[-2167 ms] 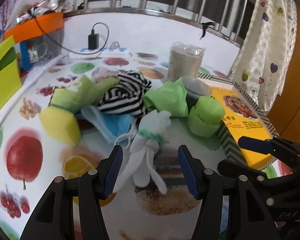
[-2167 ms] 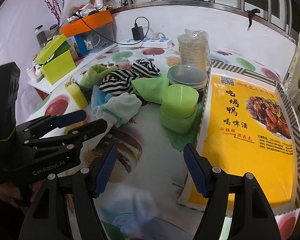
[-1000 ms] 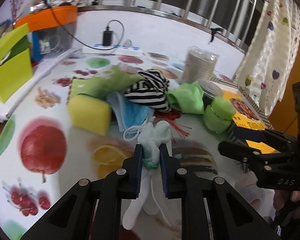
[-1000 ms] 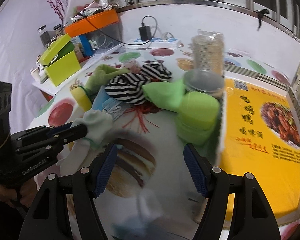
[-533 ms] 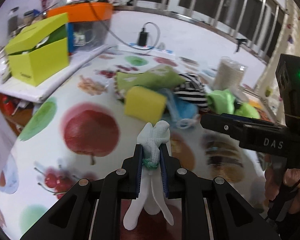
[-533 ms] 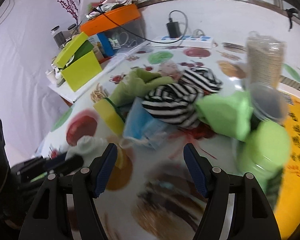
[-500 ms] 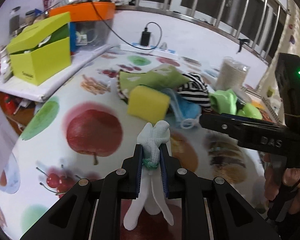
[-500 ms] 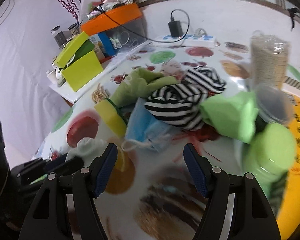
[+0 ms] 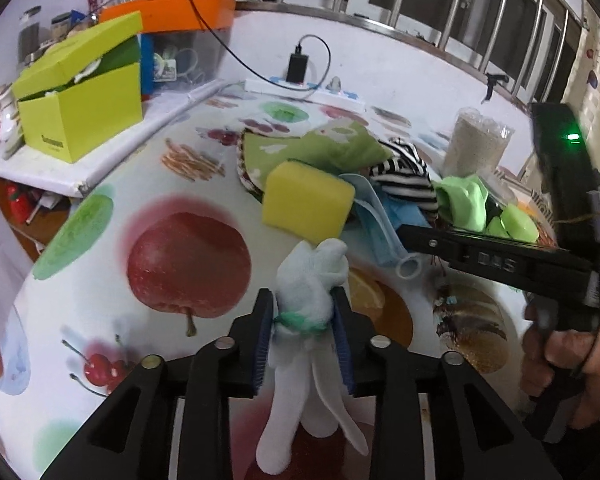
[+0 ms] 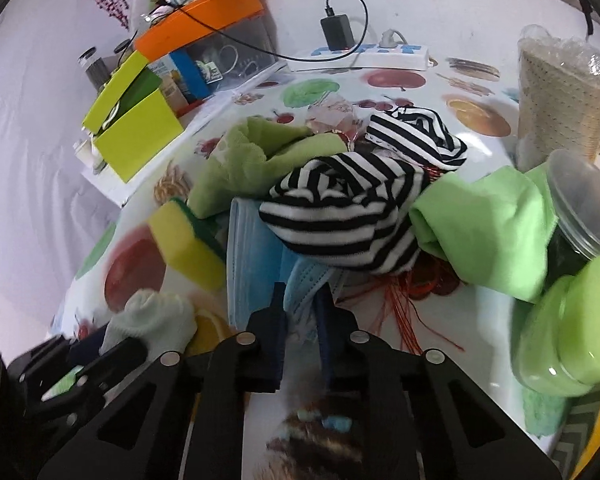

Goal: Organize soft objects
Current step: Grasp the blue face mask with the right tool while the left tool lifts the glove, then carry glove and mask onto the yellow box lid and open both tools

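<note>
White glove [image 9: 312,280] hangs upright; blue masks [image 10: 256,248] lie under striped cloth [image 10: 352,204].

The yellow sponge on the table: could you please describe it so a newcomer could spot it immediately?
On the fruit-print tablecloth, find the heap of soft things. The yellow sponge sits at its near left edge, against the blue face mask. It is the only firm, blocky piece among limp fabrics.
</note>
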The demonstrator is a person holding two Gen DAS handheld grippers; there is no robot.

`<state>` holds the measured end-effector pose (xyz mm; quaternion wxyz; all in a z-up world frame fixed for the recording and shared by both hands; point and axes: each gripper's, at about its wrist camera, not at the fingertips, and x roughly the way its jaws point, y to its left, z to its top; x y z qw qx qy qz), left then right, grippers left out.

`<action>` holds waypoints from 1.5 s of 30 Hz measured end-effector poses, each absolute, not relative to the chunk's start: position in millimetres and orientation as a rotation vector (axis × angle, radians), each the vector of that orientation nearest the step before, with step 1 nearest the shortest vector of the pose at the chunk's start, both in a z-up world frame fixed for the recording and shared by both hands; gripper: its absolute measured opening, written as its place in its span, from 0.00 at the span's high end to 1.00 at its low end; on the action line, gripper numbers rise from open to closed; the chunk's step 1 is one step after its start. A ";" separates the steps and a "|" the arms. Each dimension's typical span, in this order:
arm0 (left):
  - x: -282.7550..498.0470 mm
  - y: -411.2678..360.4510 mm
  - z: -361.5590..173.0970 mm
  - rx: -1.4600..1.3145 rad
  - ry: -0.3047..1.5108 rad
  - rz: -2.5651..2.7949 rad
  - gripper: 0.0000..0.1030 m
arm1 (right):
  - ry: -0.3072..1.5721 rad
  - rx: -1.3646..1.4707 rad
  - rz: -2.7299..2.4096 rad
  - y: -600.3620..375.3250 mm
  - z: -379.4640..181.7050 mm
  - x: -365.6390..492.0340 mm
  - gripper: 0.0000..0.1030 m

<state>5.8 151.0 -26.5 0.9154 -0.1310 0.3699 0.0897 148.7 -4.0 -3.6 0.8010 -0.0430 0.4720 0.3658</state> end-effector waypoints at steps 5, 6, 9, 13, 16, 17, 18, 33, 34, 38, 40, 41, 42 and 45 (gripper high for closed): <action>15.6 141.3 -36.7 -0.267 0.815 0.156 0.66 | 1.002 -0.124 0.814 -24.4 3.5 124.0 0.90; 17.4 139.5 -38.7 -0.269 0.823 0.152 0.71 | 0.999 -0.127 0.817 -28.7 4.8 119.9 0.90; 18.0 135.0 -37.4 -0.264 0.823 0.150 0.77 | 0.990 -0.129 0.831 -44.9 10.7 105.7 0.90; 10.7 127.9 -31.6 -0.263 0.810 0.143 0.77 | 0.968 -0.130 0.843 -65.1 17.9 88.5 0.90; 3.8 119.3 -24.5 -0.256 0.797 0.138 0.77 | 0.952 -0.124 0.842 -80.3 22.7 78.3 0.90; 2.1 116.8 -22.2 -0.254 0.792 0.135 0.77 | 0.948 -0.118 0.840 -85.4 24.3 75.9 0.90; 0.0 113.1 -18.9 -0.251 0.785 0.130 0.77 | 0.940 -0.109 0.834 -92.0 26.5 73.6 0.90; -7.0 43.1 17.0 -0.172 0.733 0.031 0.77 | 0.819 0.003 0.762 -161.7 56.7 57.8 0.90; -6.2 38.8 18.0 -0.166 0.733 0.022 0.77 | 0.814 0.011 0.750 -167.7 57.2 58.2 0.90; -1.2 18.0 23.0 -0.139 0.728 -0.015 0.77 | 0.800 0.039 0.712 -189.4 59.3 60.5 0.90; 2.5 7.1 24.9 -0.126 0.729 -0.035 0.77 | 0.792 0.053 0.693 -199.9 60.8 61.0 0.90; 5.0 1.2 25.6 -0.120 0.731 -0.048 0.77 | 0.787 0.060 0.684 -204.0 61.4 61.4 0.90; 7.1 -3.2 26.2 -0.116 0.732 -0.056 0.77 | 0.783 0.066 0.672 -209.2 62.5 62.6 0.90; 13.5 -15.0 27.0 -0.109 0.735 -0.081 0.77 | 0.774 0.079 0.646 -219.6 64.6 65.2 0.90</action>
